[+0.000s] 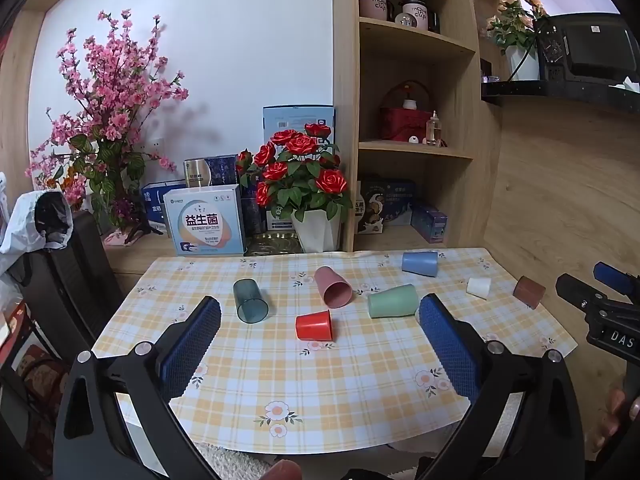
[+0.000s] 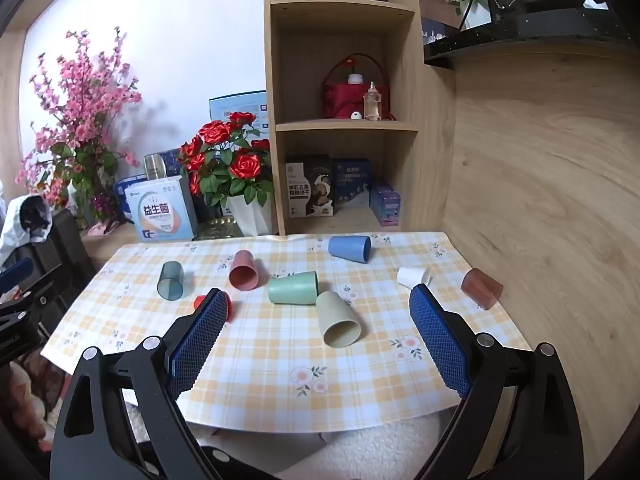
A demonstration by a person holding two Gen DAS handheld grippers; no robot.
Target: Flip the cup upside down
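Observation:
Several cups lie on their sides on the checked tablecloth (image 1: 320, 392): a clear teal cup (image 1: 249, 301), a pink cup (image 1: 333, 287), a red cup (image 1: 314, 325), a green cup (image 1: 393, 301), a blue cup (image 1: 420, 263), a small white cup (image 1: 479, 287) and a brown cup (image 1: 529, 291). The right wrist view adds a beige cup (image 2: 338, 319) near the table's middle, beside the green cup (image 2: 293, 288). My left gripper (image 1: 320, 308) is open and empty above the near edge, with the red cup between its fingers' lines. My right gripper (image 2: 318, 300) is open and empty, with the beige cup ahead.
A white pot of red roses (image 1: 304, 184), boxes (image 1: 206, 220) and a pink blossom plant (image 1: 108, 120) stand behind the table. A wooden shelf unit (image 1: 412, 120) rises at the back right. A wooden wall (image 2: 540, 200) borders the table's right side. A dark chair (image 1: 60, 272) stands left.

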